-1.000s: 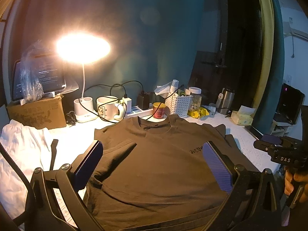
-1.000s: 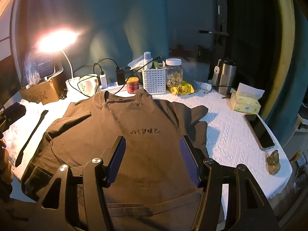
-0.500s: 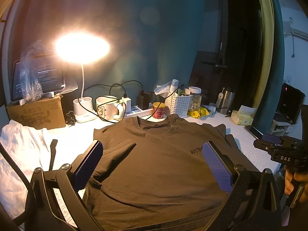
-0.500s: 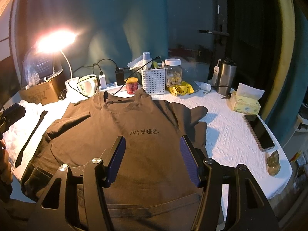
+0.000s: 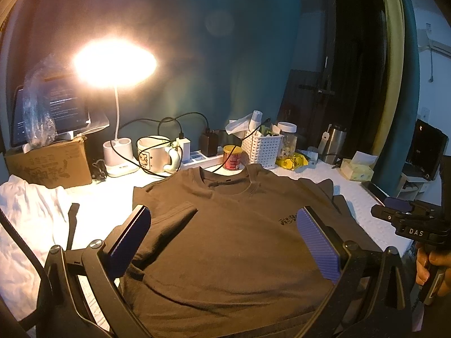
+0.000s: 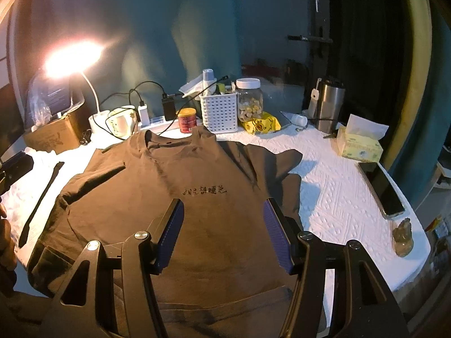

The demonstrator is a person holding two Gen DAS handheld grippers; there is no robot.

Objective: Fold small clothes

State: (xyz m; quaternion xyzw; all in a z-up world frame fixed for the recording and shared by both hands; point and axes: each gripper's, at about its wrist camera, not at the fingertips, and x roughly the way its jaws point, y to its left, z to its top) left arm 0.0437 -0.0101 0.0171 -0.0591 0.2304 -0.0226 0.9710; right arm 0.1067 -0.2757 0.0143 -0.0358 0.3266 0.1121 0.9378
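Observation:
A dark brown T-shirt (image 5: 225,239) lies front up on the white table, collar toward the back, with black lettering on the chest (image 6: 204,191). Its sleeves are spread and the hem hangs toward me. My left gripper (image 5: 222,231) is open and empty, hovering above the shirt's lower body. My right gripper (image 6: 222,222) is open and empty above the shirt below the lettering. The right gripper's body also shows at the right edge of the left wrist view (image 5: 408,222).
A lit desk lamp (image 5: 114,62), cardboard box (image 5: 48,166), mug (image 5: 153,155), red can (image 5: 232,157), white basket (image 6: 218,112), jar (image 6: 249,100) and steel tumbler (image 6: 328,107) line the back. A tissue pack (image 6: 360,143), phone (image 6: 382,188) and figurine (image 6: 403,236) lie right. White cloth (image 5: 25,225) lies left.

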